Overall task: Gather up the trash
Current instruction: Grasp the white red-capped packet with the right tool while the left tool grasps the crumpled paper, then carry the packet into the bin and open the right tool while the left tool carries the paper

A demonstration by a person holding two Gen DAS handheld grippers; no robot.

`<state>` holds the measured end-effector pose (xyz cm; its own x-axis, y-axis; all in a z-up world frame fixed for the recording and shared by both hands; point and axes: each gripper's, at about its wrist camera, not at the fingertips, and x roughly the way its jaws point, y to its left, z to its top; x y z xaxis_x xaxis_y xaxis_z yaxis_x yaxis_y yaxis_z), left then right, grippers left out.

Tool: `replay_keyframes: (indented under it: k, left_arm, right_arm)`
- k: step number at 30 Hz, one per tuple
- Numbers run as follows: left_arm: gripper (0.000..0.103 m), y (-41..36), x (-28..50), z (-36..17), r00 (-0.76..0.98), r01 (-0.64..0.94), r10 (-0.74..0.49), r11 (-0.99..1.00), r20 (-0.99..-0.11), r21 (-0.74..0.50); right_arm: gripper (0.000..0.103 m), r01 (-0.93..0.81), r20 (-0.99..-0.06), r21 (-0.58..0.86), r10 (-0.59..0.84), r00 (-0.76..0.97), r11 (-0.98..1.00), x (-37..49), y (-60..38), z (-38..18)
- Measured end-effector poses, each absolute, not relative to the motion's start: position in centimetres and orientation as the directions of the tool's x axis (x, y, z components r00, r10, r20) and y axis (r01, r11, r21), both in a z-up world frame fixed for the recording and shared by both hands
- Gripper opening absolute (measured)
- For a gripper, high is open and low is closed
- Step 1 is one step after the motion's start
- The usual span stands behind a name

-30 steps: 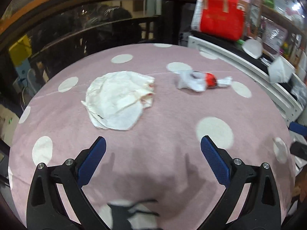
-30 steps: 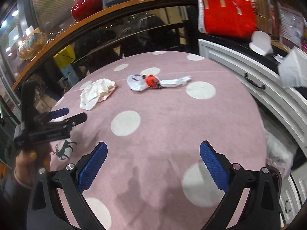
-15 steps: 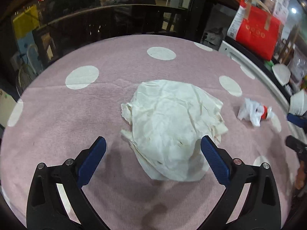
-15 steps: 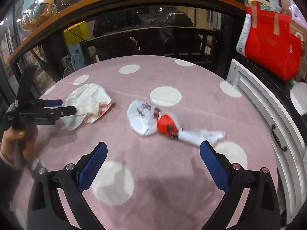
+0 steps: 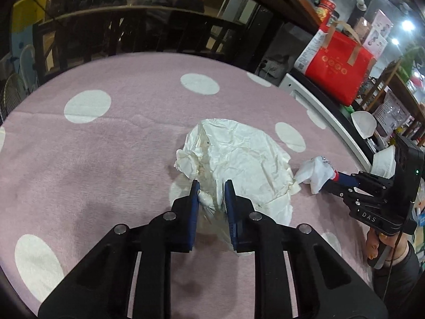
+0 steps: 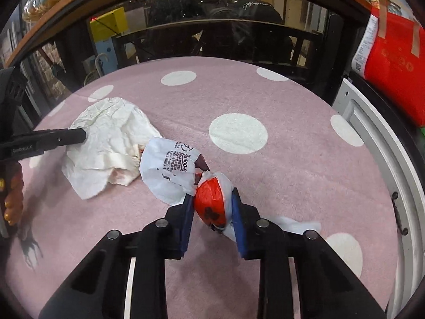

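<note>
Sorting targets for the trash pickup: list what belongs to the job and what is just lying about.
Job:
- crumpled white paper, pinched by left hand-held gripper
- white-and-red plastic bag, right hand-held gripper closing on it

Lying about:
- red bag
- white cabinet
- pink spotted cloth

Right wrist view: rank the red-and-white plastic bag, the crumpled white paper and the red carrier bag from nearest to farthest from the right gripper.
1. Red-and-white plastic bag: between the closing fingers of the right gripper.
2. Crumpled white paper: to the left, farther along the cloth.
3. Red carrier bag: off the table, upper right.
</note>
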<state>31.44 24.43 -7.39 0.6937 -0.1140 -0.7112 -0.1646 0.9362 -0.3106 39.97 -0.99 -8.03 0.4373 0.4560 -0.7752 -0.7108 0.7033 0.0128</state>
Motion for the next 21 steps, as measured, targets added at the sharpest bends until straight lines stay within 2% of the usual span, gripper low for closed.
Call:
replay_keyframes:
  k: [13, 21]
  left_arm:
    - [0.017, 16.9, 23.7, -0.6, 0.822, -0.085, -0.074, 0.964, -0.564, -0.251]
    - [0.018, 12.4, 20.1, 1.0, 0.838, -0.029, -0.112, 0.968, -0.534, -0.249]
  right_arm:
    - [0.024, -0.664, -0.704, 0.014, 0.479, 0.525, 0.748, 32.3, -6.3, -3.8]
    - [0.024, -0.625, -0.652, 0.044, 0.497, 0.573, 0.779, 27.4, -11.4, -1.8]
